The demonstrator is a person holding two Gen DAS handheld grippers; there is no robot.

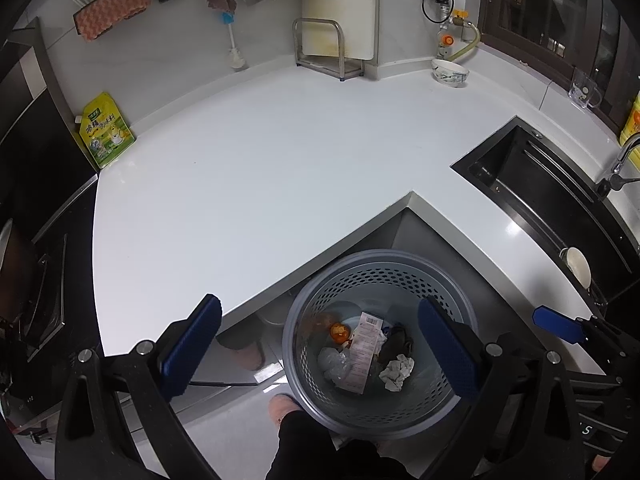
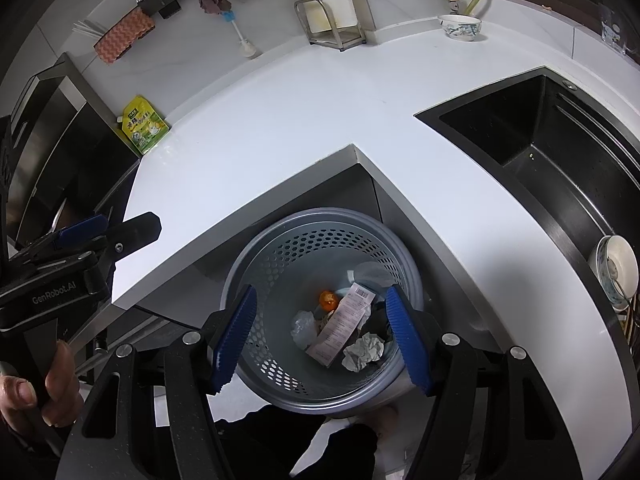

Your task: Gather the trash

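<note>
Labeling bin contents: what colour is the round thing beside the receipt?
Orange, clearest in the right wrist view.

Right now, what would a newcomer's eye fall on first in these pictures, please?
The grey perforated plastic bin on the floor under the white countertop corner, holding a long printed receipt, a crumpled white tissue and a small orange ball. Both grippers hang open above it.

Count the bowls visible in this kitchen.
2. One patterned bowl stands on the counter at the back wall near the gas valve; another bowl sits tilted in the sink's rack. More may be hidden.
</note>
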